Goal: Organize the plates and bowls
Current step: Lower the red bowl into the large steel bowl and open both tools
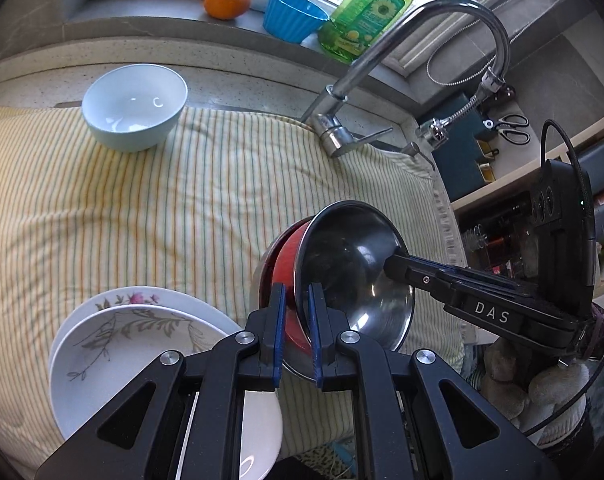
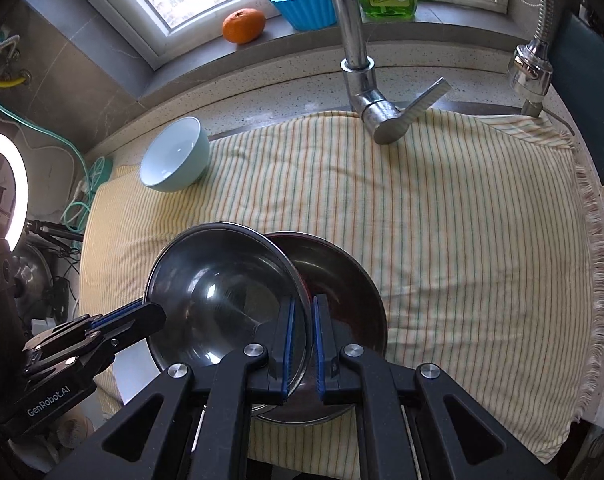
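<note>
I had both grippers, left [image 1: 298,320] and right [image 2: 302,340], clamped on the steel bowl's [image 2: 222,296] rim; red bowl [image 2: 341,300] at three o'clock, nearer right.

The right gripper [image 2: 302,344] is pinching the near rim of a steel bowl [image 2: 222,292], which is sitting tilted in a second steel bowl [image 2: 341,292] on the striped cloth [image 2: 461,240]. The left gripper [image 2: 152,314] is gripping the first bowl's left rim. Beyond the bowls, a pale blue bowl [image 2: 176,156] is standing on the cloth.
</note>
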`<state>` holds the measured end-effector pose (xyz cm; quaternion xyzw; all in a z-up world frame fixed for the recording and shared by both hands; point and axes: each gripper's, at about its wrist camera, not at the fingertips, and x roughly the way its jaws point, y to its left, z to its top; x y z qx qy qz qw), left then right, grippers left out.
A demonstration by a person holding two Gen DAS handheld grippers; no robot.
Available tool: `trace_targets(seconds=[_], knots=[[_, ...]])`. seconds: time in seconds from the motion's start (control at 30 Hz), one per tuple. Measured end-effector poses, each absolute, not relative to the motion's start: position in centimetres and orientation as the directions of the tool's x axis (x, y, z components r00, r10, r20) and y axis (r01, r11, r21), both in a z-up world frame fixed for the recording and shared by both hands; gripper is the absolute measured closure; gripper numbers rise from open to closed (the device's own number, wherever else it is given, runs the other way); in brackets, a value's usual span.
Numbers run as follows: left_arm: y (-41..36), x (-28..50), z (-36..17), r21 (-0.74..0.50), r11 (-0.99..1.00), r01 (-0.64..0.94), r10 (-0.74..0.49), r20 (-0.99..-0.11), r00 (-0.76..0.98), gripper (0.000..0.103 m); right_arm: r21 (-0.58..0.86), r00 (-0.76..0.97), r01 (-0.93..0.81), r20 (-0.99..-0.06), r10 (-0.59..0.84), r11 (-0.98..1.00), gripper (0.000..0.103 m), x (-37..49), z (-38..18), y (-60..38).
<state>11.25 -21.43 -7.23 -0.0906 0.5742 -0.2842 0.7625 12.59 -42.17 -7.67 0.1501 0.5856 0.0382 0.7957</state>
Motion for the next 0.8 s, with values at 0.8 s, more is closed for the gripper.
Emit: trace_targets(seconds=[0.8], knots=[[-25.0,10.9,-10.5,-0.341,0.86,0.379,-0.413,-0.902,0.126,0.094,0.24,0.249,0.111,-0.946,0.207,0.964,0.095,12.8,-11.4,-43.3]])
